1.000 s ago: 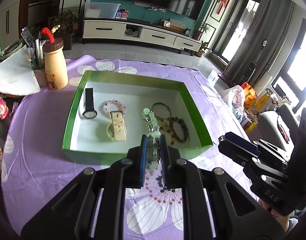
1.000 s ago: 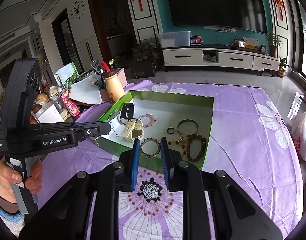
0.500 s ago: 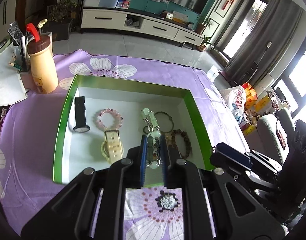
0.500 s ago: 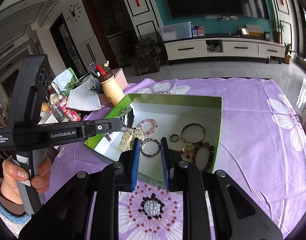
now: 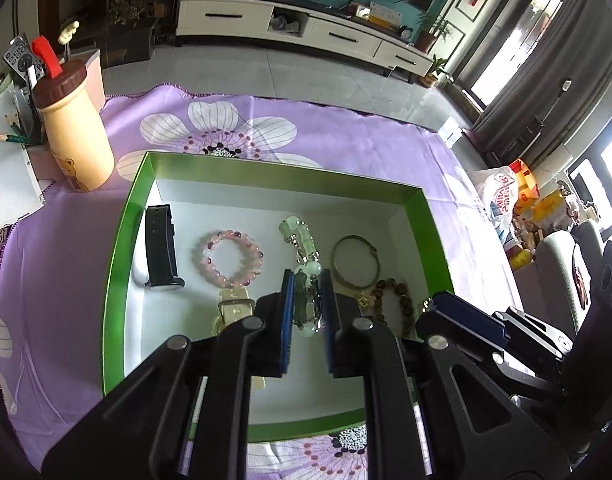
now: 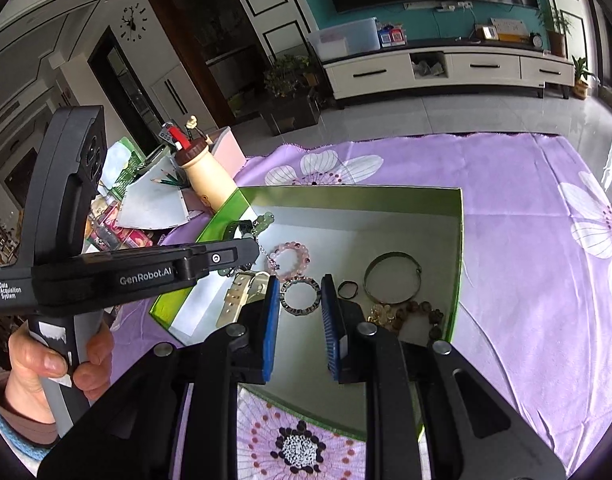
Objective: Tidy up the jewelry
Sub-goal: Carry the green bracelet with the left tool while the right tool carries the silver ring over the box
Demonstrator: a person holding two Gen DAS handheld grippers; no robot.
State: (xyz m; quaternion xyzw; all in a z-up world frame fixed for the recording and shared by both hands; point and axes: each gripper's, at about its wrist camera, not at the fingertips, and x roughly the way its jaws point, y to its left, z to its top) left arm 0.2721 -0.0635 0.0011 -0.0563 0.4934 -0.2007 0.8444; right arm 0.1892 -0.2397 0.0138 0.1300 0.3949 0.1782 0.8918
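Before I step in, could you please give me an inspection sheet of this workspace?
Surface: purple floral tablecloth, lying flat.
Job's things: green box holds a black watch, pink bead bracelet, cream watch strap, metal bangle, brown bead bracelet and small black ring.
Clutter: cream bottle and pencils left of the box.
Grippers: left gripper shut on the green bead bracelet; right gripper appears to pinch a segmented ring bracelet; both over the box.
Cables: nothing seen.
Surroundings: TV cabinet, curtains, tiled floor.
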